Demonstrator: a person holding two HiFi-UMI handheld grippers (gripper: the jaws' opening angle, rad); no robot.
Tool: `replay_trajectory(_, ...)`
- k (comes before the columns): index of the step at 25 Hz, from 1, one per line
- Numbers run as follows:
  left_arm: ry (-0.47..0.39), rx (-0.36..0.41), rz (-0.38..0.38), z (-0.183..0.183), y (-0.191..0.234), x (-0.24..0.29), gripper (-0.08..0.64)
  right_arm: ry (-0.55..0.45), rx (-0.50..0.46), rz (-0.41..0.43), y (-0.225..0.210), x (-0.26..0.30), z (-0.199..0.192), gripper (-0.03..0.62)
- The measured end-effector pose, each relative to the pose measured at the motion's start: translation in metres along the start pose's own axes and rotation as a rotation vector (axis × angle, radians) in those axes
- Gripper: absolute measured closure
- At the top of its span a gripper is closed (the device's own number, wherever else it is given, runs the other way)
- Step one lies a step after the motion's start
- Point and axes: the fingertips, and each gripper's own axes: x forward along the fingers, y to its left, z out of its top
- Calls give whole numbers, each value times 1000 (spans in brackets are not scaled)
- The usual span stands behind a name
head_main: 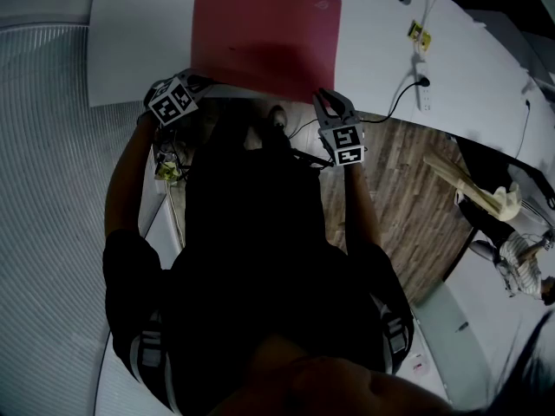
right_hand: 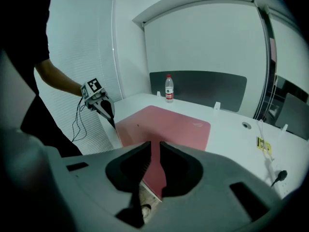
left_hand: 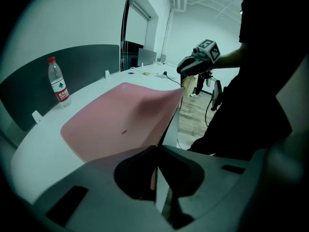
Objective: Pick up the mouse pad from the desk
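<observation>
A red mouse pad [head_main: 264, 33] lies on the white desk [head_main: 139, 24], its near edge raised off the desk edge. My left gripper [head_main: 201, 83] is shut on the pad's near left corner; in the left gripper view the pad [left_hand: 116, 124] runs edge-on between the jaws of that gripper [left_hand: 155, 151]. My right gripper [head_main: 323, 99] is at the near right corner. In the right gripper view the jaws of that gripper [right_hand: 155, 149] stand slightly apart, with the pad [right_hand: 164, 124] showing in the gap. Each gripper shows in the other's view: the right one [left_hand: 186, 74] and the left one [right_hand: 109, 114].
A water bottle [left_hand: 58, 81] stands at the back of the desk by a dark partition [right_hand: 203, 86]. A power strip with a cable [head_main: 422, 89] and a yellow tag [head_main: 419, 35] lie to the pad's right. Wooden floor [head_main: 408, 198] lies below the desk's near edge.
</observation>
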Motion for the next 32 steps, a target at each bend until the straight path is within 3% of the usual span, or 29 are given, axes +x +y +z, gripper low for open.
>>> replay_trajectory(11, -14, -3, 4, 1, 8, 1, 546, 262, -308, 84, 21, 20, -47, 461)
replay_trajectory(24, -22, -24, 13, 1, 10, -4, 546, 382, -470, 126, 26, 37, -75, 448)
replay_trajectory(32, -31, -28, 12, 1, 11, -3, 546, 419, -487, 119, 20, 45, -84, 484)
